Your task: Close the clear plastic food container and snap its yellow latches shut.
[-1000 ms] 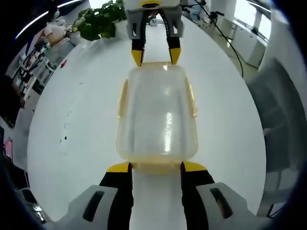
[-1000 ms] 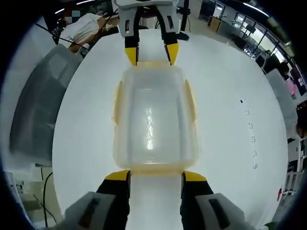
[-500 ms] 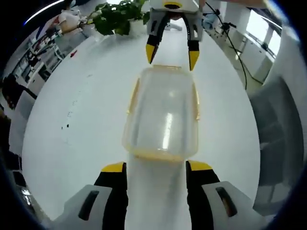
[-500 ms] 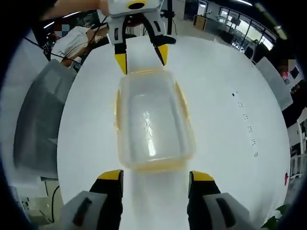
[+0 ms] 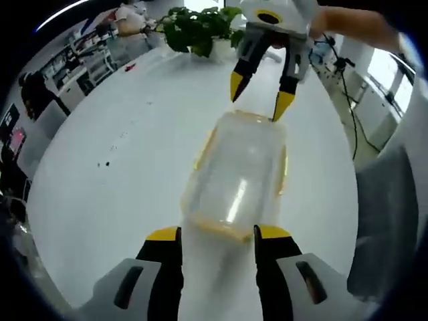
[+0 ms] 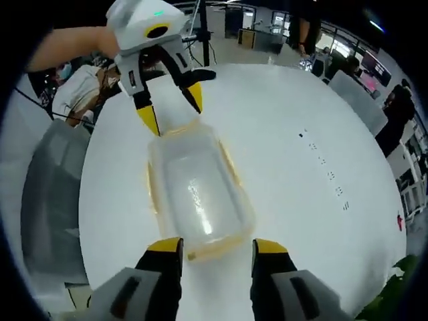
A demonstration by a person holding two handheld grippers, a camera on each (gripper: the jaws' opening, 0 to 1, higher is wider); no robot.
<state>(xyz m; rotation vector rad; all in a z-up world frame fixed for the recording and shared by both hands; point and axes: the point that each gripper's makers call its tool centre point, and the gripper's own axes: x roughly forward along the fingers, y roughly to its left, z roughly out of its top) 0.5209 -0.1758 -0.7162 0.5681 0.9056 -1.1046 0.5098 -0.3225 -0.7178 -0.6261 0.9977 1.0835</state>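
Observation:
The clear plastic container [image 5: 237,170] lies on the white table [image 5: 114,160] with its lid on and yellow latches along its sides and ends. My left gripper [image 5: 217,234] stands open just short of the near end, with nothing between its jaws. My right gripper [image 5: 259,95] hovers open over the far end, held by a hand. In the right gripper view the container [image 6: 197,194] runs slantwise. There the right gripper [image 6: 217,246] is open at its near end, and the left gripper [image 6: 171,109] is open above the far end. Neither touches the container.
A potted plant [image 5: 200,27] stands at the table's far edge. A grey chair [image 5: 388,221] sits beside the table, also seen as a grey chair [image 6: 47,200] in the right gripper view. Small black marks [image 6: 328,177] dot the table. People stand in the background.
Both grippers have drawn back and risen from the container's ends, and both views have tilted. The container stays on the table.

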